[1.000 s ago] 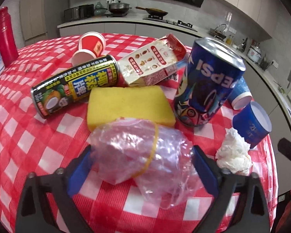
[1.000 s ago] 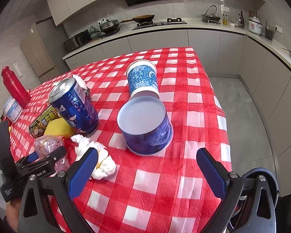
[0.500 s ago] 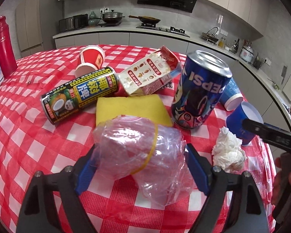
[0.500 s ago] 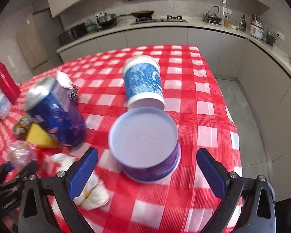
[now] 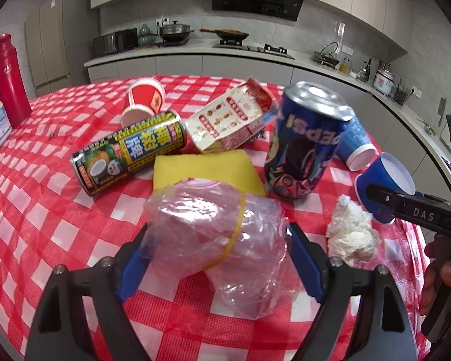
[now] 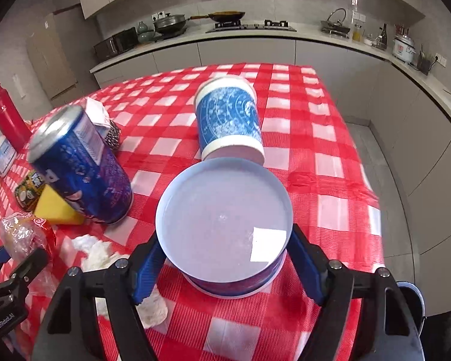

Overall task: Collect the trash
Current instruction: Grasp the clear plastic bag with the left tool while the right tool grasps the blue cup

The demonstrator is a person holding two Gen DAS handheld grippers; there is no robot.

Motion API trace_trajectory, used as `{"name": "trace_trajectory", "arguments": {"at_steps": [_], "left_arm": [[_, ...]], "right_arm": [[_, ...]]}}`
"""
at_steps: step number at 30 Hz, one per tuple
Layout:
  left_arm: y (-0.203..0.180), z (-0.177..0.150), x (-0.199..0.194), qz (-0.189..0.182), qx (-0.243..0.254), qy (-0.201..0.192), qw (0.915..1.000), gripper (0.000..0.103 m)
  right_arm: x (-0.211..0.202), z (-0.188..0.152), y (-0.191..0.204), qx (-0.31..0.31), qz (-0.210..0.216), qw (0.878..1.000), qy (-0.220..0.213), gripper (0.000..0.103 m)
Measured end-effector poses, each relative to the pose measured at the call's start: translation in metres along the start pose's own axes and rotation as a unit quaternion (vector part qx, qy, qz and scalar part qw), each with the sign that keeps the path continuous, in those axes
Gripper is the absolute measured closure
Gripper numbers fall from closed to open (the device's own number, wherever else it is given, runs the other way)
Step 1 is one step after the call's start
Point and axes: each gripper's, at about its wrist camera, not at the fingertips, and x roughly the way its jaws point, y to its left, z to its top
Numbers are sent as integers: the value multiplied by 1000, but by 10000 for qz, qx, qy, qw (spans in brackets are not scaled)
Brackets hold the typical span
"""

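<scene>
We see even, bright indoor light. Fisheye bending darkens our corners. The Pepsi can (image 6: 84,168) looks motion-blurred.

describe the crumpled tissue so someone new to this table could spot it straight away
On the red checked tablecloth, find the upright Pepsi can. The crumpled tissue lies on the cloth nearer the camera, just in front of the open blue cup. It is the only plain white, shapeless thing there.

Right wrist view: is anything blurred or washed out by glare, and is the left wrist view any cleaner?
Right wrist view: the Pepsi can is motion-smeared, and a bright window reflection sits inside the near blue cup; fisheye bends the counter. Left wrist view: sharper overall, the Pepsi can only slightly soft, with glare on the crumpled plastic bag.
</scene>
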Motion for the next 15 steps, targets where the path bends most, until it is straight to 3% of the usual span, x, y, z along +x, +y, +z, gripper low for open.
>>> {"name": "trace_trajectory", "arguments": {"at_steps": [15], "left_arm": [[-41, -3, -34, -66, 129, -301, 9994, 18]], "right_arm": [[-69, -21, -35, 97, 51, 9992, -381, 24]]}}
